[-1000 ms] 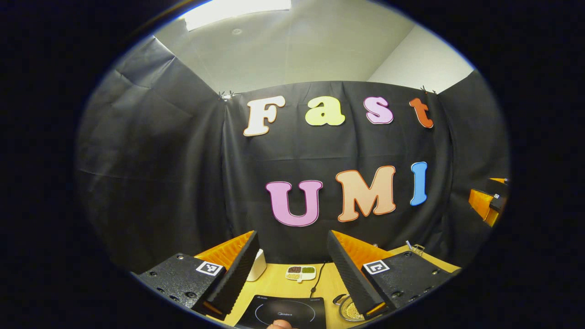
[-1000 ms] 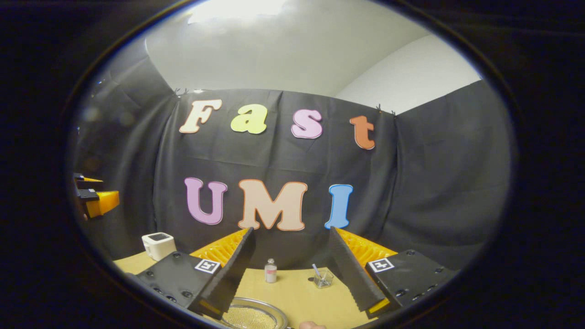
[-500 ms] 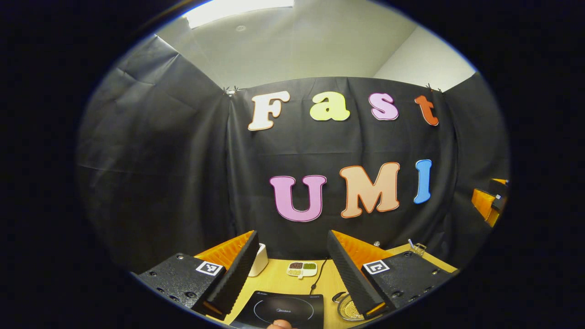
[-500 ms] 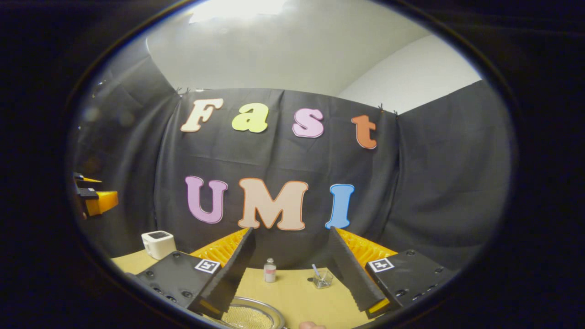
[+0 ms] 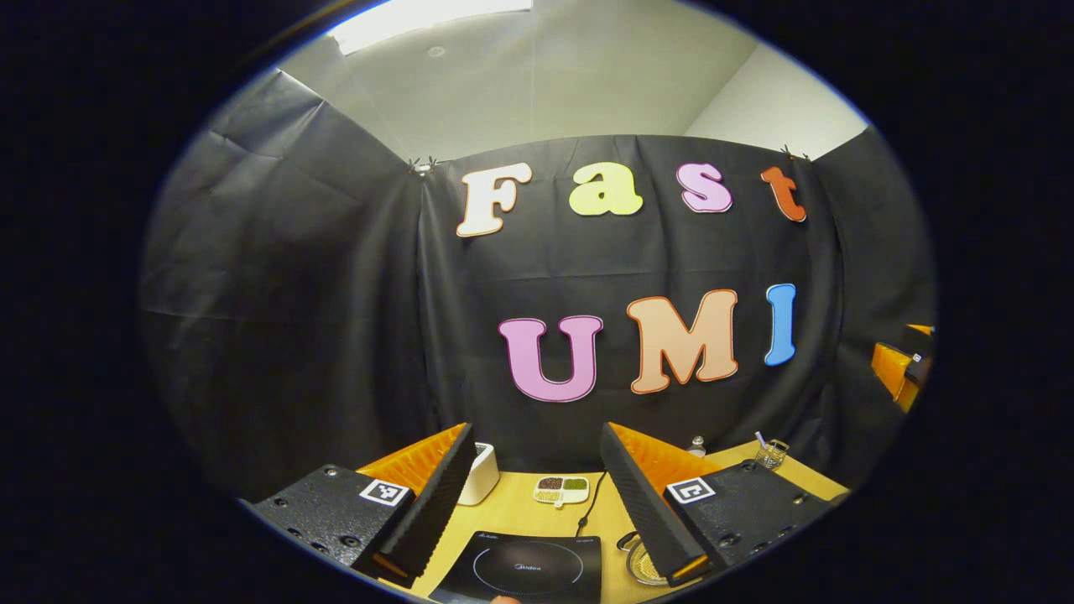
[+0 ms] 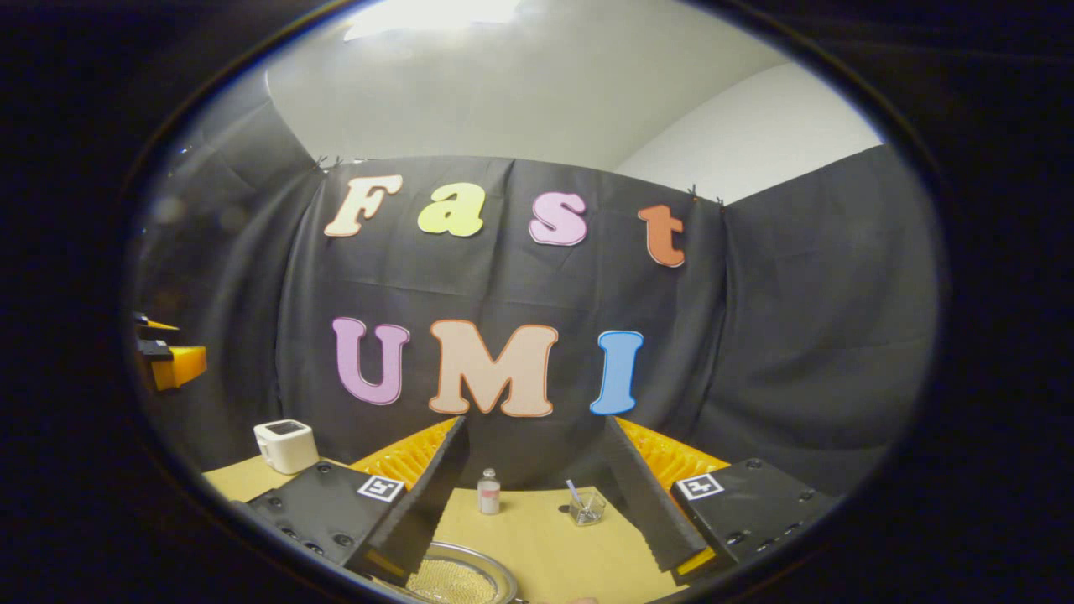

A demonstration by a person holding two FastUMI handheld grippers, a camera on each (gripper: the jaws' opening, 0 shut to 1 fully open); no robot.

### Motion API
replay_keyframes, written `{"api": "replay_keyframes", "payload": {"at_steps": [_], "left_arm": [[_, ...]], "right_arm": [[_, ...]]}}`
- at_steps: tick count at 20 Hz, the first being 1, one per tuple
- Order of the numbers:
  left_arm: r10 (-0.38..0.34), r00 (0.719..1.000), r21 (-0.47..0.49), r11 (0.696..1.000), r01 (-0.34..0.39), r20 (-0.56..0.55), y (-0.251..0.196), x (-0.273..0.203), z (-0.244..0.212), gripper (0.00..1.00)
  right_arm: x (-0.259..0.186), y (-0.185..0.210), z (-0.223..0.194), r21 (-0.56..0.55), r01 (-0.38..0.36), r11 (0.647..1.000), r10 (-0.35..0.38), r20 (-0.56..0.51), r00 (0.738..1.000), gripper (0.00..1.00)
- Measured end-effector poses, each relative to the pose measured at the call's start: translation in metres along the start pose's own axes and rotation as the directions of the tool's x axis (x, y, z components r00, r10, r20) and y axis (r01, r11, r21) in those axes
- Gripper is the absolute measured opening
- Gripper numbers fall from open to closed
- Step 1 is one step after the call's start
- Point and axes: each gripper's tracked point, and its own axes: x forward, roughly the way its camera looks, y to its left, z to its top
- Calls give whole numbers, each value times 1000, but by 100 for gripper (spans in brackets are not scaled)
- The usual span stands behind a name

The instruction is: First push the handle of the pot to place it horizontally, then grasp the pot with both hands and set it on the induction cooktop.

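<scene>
We hold the left claw [image 5: 537, 503] and right claw [image 6: 533, 503] wide open and empty above the worktop [image 6: 545, 545], judged pre-approach, with the pot [image 6: 457, 579] beside the cooktop [image 5: 524, 570], handle unpushed.

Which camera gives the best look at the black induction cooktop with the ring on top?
The left gripper view: the flat black induction cooktop lies on the wooden table between the left gripper fingers, ring marking visible. The right gripper view looks over the metal pot instead.
</scene>
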Motion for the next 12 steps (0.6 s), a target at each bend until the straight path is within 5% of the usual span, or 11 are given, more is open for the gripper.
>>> {"api": "replay_keyframes", "payload": {"at_steps": [6,9,12], "left_arm": [[-2,1000,10,1000,2,3,1,-1,1,96],[-8,1000,5,1000,8,-1,0,-3,0,96],[-11,1000,2,1000,11,-5,0,-4,-1,96]], "right_arm": [[-5,3,-5,-11,-3,1000,3,-16,1000,99],[-9,5,-6,-16,-12,1000,12,-20,1000,82],[-12,12,-11,-10,-42,999,41,-42,998,52]]}}
